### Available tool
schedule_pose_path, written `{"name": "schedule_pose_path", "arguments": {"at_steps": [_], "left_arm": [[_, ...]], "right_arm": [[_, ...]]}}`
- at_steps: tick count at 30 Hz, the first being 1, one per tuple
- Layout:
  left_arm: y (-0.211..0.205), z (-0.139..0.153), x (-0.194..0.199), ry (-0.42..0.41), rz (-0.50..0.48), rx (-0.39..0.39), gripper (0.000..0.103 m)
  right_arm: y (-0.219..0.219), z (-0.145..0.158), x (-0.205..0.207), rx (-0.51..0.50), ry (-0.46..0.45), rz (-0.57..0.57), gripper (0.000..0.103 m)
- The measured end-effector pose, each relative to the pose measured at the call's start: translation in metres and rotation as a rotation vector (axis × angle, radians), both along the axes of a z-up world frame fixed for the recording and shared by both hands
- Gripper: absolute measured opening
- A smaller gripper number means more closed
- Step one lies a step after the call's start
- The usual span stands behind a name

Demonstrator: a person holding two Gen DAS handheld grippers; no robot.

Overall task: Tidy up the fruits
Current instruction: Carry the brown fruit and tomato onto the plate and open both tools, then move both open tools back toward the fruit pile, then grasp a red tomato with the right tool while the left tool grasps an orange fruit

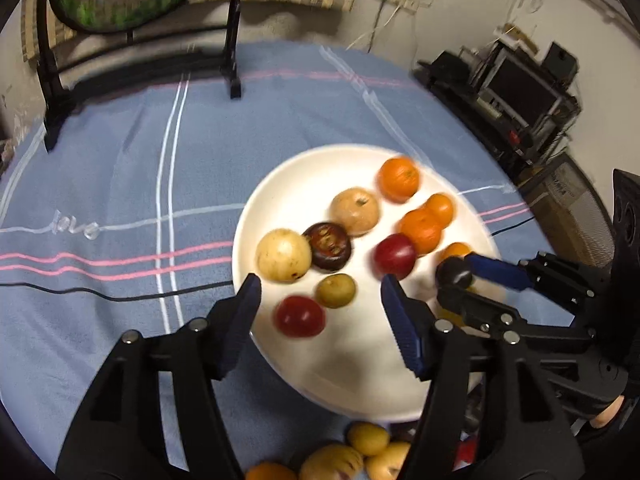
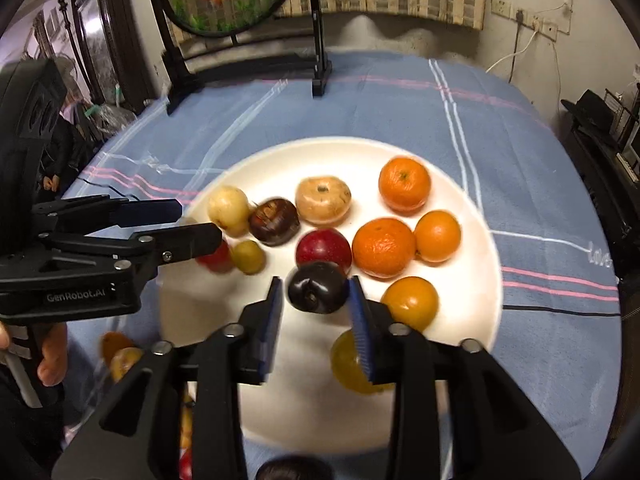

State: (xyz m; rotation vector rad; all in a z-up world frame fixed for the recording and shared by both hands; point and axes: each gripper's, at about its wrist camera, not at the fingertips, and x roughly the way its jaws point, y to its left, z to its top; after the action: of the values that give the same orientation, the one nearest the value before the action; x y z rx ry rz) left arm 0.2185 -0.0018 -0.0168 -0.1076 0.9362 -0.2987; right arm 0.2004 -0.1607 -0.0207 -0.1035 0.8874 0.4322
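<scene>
Both tongs, left (image 1: pixel 320 290) and right (image 2: pixel 316 300), stand apart, holding nothing; we fear the dark plum (image 2: pixel 318 288) rolls across the plate (image 2: pixel 420 392) if nudged.

Both grippers: left gripper (image 1: pixel 320 292) and right gripper (image 2: pixel 316 300) have matte black frames, blue ribbed pads, silver screws; "GenRobot.AI" lettering on the left one's side.
</scene>
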Motion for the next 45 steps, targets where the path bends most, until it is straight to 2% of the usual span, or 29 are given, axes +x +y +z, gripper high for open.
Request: {"name": "schedule_pose_path", "arguments": {"at_steps": [1, 3, 7, 10, 13, 16, 22, 29, 36, 38, 40, 42, 45], "left_arm": [[0.001, 0.007, -0.006, -0.017, 0.002, -0.003, 0.069], [0.003, 0.023, -0.023, -0.053, 0.009, -0.014, 0.071], [0.007, 0.044, -0.066, -0.102, 0.01, -0.053, 0.072], [0.007, 0.049, -0.103, -0.14, 0.011, -0.044, 0.078], [0.008, 0.04, -0.135, -0.153, 0.021, -0.021, 0.078], [0.007, 0.025, -0.159, -0.149, 0.021, 0.008, 0.078], [0.007, -0.004, -0.185, -0.097, 0.01, -0.004, 0.078], [0.016, -0.016, -0.201, -0.075, 0.033, -0.006, 0.078], [0.028, -0.022, -0.201, -0.051, 0.068, -0.003, 0.079], [0.028, -0.024, -0.199, -0.045, 0.065, -0.003, 0.079], [0.027, -0.025, -0.198, -0.041, 0.062, -0.001, 0.079], [0.026, -0.026, -0.198, -0.04, 0.057, -0.001, 0.079], [0.026, -0.025, -0.198, -0.042, 0.057, 0.008, 0.079]], "right_arm": [[-0.001, 0.007, -0.006, -0.01, -0.03, -0.001, 0.065], [-0.001, 0.021, -0.018, -0.047, -0.09, 0.008, 0.066], [-0.014, 0.034, -0.031, -0.003, -0.083, -0.016, 0.066], [-0.023, 0.038, -0.054, 0.014, -0.085, -0.021, 0.068], [-0.031, 0.03, -0.085, 0.012, -0.08, -0.034, 0.077], [-0.038, 0.017, -0.117, 0.03, -0.061, -0.041, 0.077], [-0.042, -0.015, -0.161, 0.06, 0.012, -0.049, 0.078], [-0.031, -0.041, -0.172, 0.059, 0.073, -0.032, 0.078], [-0.03, -0.051, -0.167, 0.045, 0.045, -0.05, 0.077], [-0.029, -0.054, -0.165, 0.046, 0.049, -0.044, 0.072], [-0.027, -0.058, -0.161, 0.055, 0.07, -0.034, 0.047], [-0.025, -0.064, -0.156, 0.047, 0.088, -0.031, 0.039], [-0.021, -0.069, -0.154, 0.022, 0.078, -0.037, 0.033]]}}
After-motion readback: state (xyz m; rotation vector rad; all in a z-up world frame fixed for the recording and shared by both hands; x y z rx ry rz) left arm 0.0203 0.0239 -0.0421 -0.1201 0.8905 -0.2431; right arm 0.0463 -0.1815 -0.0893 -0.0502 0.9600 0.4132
